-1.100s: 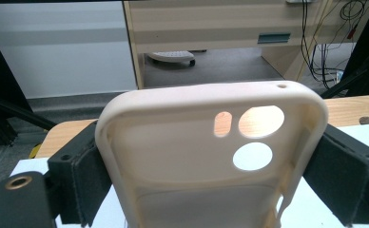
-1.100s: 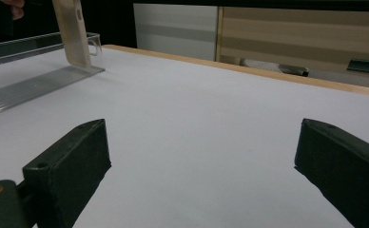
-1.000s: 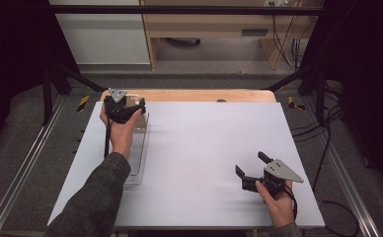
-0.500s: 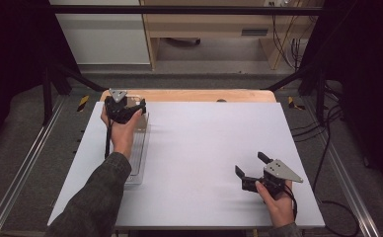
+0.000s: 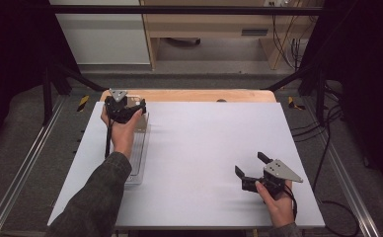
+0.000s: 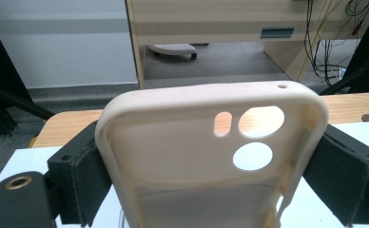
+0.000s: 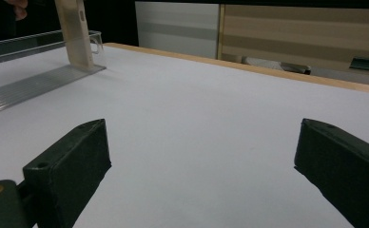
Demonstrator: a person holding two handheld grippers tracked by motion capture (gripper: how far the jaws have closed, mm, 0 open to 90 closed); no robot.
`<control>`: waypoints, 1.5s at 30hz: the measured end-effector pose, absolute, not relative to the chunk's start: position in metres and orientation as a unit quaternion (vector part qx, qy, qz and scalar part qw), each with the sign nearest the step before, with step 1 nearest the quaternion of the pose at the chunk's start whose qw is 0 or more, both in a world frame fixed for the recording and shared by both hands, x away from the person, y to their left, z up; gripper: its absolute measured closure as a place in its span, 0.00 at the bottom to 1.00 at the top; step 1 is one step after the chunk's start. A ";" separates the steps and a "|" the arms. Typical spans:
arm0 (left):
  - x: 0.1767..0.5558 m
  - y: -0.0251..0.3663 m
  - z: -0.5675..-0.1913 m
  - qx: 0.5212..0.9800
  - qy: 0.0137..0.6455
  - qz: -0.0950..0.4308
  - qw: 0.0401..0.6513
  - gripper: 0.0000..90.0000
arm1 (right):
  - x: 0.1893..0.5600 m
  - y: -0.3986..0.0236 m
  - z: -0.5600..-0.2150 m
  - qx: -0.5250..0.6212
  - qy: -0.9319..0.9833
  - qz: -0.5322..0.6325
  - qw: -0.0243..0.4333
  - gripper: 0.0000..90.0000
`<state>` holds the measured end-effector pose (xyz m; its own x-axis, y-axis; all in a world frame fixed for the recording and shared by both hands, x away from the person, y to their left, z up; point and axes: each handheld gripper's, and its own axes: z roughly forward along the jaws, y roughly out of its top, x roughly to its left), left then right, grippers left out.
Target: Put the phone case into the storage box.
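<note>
The left hand (image 5: 122, 129) reaches forward at the table's far left, sleeve trailing back, its left gripper (image 5: 122, 107) clamped on a cream phone case (image 6: 211, 156) (both pads pressed to its sides). The right hand (image 5: 277, 202) rests near, its right gripper (image 5: 251, 165) spread wide.
</note>
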<state>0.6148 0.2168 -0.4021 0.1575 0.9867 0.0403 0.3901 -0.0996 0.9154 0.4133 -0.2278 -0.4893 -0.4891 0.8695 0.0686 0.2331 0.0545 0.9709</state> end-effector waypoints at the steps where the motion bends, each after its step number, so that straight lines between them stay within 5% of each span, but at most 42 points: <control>1: 0.614 0.217 -0.401 0.645 0.535 0.369 0.403 0.12 | 0.413 -0.228 -0.489 0.414 0.666 0.549 0.290 0.05; 45: 0.617 0.214 -0.405 0.649 0.525 0.379 0.398 0.10 | 0.414 -0.225 -0.492 0.413 0.672 0.547 0.281 0.05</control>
